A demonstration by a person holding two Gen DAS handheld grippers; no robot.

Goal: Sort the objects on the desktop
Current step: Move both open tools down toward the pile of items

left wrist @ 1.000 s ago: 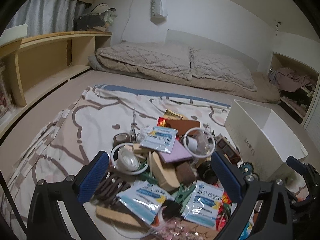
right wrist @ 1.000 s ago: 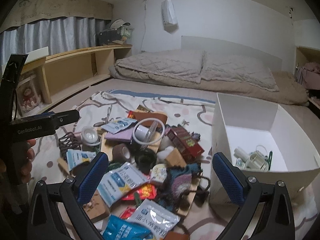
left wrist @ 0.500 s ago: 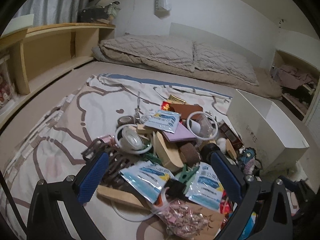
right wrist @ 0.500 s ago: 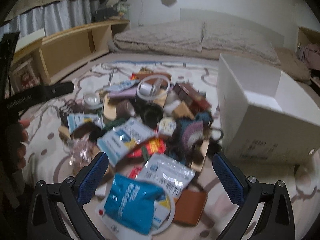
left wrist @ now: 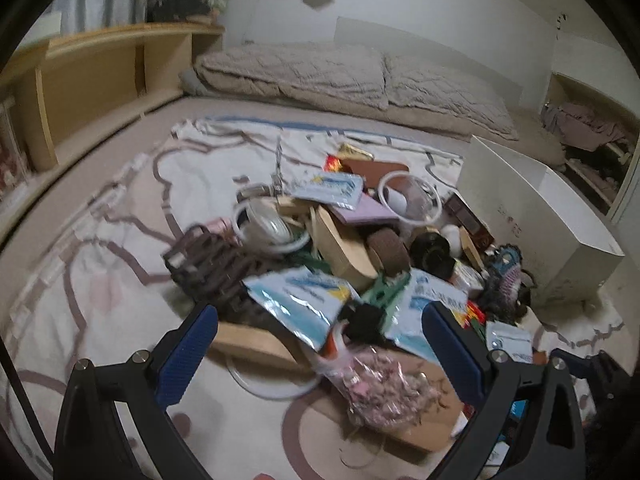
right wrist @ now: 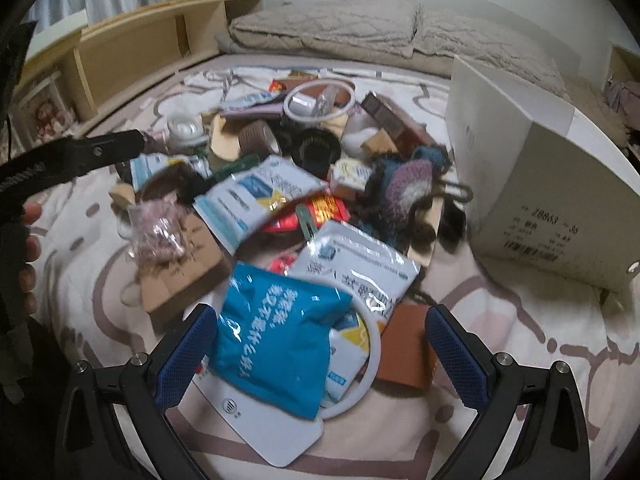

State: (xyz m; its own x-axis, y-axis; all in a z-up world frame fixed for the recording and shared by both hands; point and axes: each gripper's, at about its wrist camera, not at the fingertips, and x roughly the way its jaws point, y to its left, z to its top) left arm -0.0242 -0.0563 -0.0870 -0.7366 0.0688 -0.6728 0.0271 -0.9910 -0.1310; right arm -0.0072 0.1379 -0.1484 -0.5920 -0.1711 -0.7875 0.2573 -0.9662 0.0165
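Note:
A pile of small objects lies on a patterned blanket (left wrist: 120,208). My left gripper (left wrist: 320,344) is open, low over the pile's near edge, above a clear bag of pink bits (left wrist: 380,384) and white-blue sachets (left wrist: 300,304). A brown lattice piece (left wrist: 212,264) lies to its left. My right gripper (right wrist: 322,344) is open just over a bright blue packet (right wrist: 276,344) that rests on a white ring (right wrist: 370,364) and a white card (right wrist: 264,428). A white-blue sachet (right wrist: 356,268) lies just beyond it. The white box (right wrist: 548,184) stands at the right.
Tape roll (right wrist: 258,138), black round lid (right wrist: 314,152), crocheted pouch (right wrist: 408,188) and brown wallet (right wrist: 408,348) sit in the pile. A wooden shelf (left wrist: 100,68) runs along the left, bedding (left wrist: 340,76) at the back. The left gripper's body (right wrist: 72,156) and a hand (right wrist: 28,240) show at left.
Both grippers have moved down and back toward the pile's near edge. The right one now hovers low over the blue packet, and the white box's inside is out of sight.

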